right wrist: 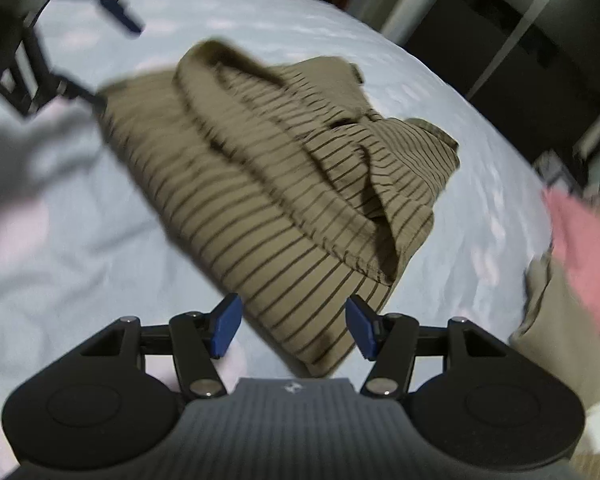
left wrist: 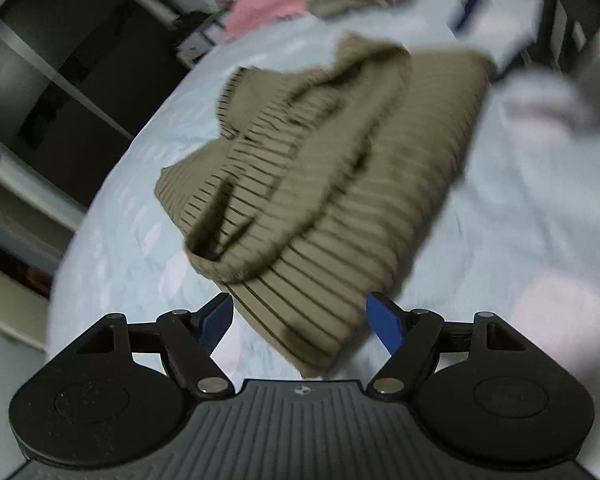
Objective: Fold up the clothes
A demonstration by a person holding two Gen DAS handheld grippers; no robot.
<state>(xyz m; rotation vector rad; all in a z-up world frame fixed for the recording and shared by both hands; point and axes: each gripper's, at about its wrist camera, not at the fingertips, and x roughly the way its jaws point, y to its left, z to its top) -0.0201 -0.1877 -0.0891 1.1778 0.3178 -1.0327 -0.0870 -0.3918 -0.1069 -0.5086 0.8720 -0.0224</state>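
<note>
Between both spread grippers, striped shirt (left wrist: 340,184) hem, clear bedsheet (left wrist: 520,208) around.

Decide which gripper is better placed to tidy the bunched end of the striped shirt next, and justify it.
Probably the right gripper. Both it and the left gripper stand open over a near corner of the striped shirt, but the bunched folds lie nearer the right one's side of the bed sheet.

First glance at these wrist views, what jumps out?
A rumpled tan striped shirt lies mid-frame on the pale blue bedsheet. Both the left gripper and right gripper hang open over its near edge. A pink garment lies at the bed's edge.
</note>
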